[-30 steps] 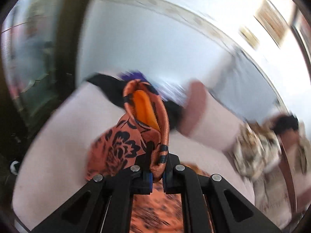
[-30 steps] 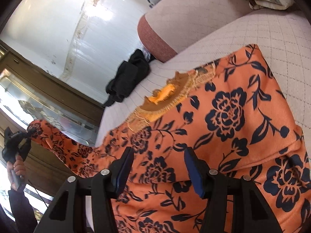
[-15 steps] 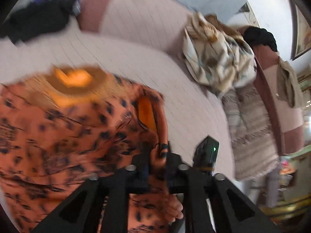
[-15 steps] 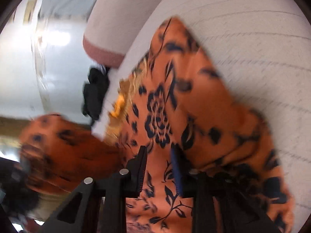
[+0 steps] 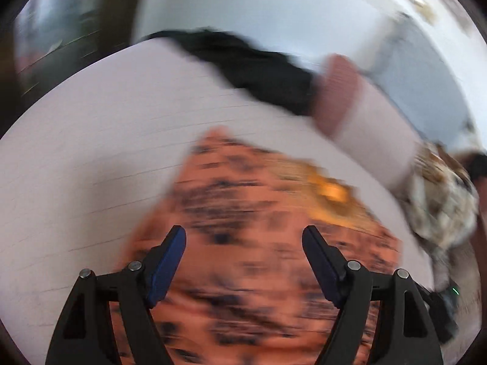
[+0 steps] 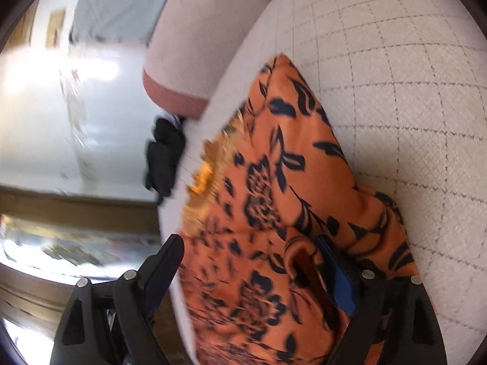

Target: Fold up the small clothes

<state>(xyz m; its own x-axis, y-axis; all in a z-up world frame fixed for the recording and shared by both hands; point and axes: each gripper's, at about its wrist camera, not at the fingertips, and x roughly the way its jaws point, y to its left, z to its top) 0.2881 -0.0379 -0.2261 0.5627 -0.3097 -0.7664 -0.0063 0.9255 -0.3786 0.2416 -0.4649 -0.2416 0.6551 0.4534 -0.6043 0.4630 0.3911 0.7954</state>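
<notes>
Both jaws stand released: the left gripper (image 5: 243, 238) hangs spread above the orange floral garment (image 5: 258, 243) without touching it, and the right gripper (image 6: 248, 251) is spread over the same cloth (image 6: 289, 213), a fold of it bunched against its right finger. The garment lies flat on the quilted sofa seat (image 6: 395, 76), long axis running away from the right gripper, its gold-trimmed neckline (image 6: 207, 170) toward the black clothing (image 6: 164, 158) beside the sofa arm (image 6: 182, 60).

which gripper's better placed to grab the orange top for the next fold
Right. The right gripper is open, one finger already against a raised fold of the orange top. The left gripper is open above flat cloth.
</notes>
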